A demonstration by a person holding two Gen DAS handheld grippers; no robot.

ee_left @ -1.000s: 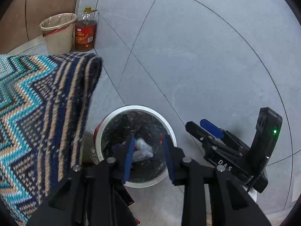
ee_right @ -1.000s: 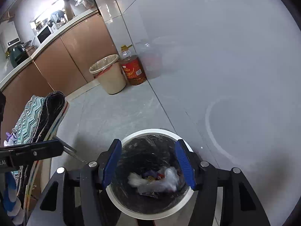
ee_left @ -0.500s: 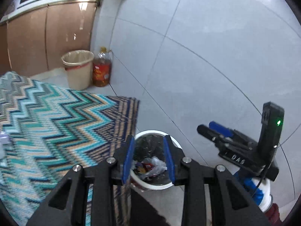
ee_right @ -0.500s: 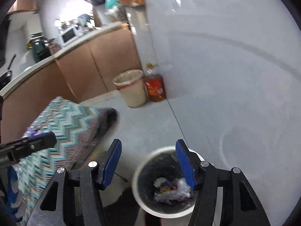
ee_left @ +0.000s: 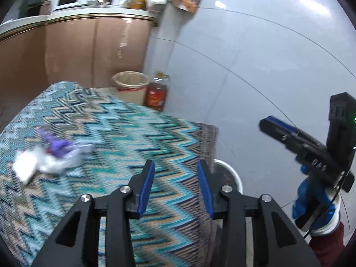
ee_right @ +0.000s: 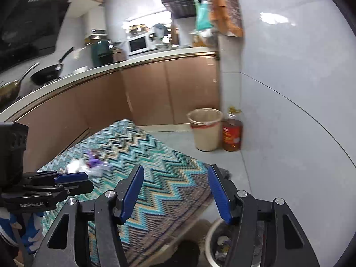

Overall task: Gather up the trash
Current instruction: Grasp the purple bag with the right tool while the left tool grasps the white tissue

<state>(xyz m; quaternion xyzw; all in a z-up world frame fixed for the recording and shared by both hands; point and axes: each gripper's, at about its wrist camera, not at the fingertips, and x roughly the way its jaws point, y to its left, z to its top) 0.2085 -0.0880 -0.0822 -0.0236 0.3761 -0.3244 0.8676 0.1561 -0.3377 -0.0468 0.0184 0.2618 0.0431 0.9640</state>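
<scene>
A heap of trash, white crumpled plastic and a purple wrapper, lies on a table covered by a zigzag cloth; it also shows in the right wrist view. My left gripper is open and empty above the cloth's near right part. My right gripper is open and empty over the cloth's right edge. A white-rimmed bin with a black liner holds trash on the floor below the table's right corner; its rim shows in the left wrist view.
A beige bin and an oil bottle stand by the grey tiled wall at the back. Brown kitchen cabinets with a worktop run behind the table. The right gripper appears at the right of the left wrist view.
Both grippers have risen and tilted up from over the white-rimmed bin to the table top. The trash heap on the cloth has come into view. Both stay open.
</scene>
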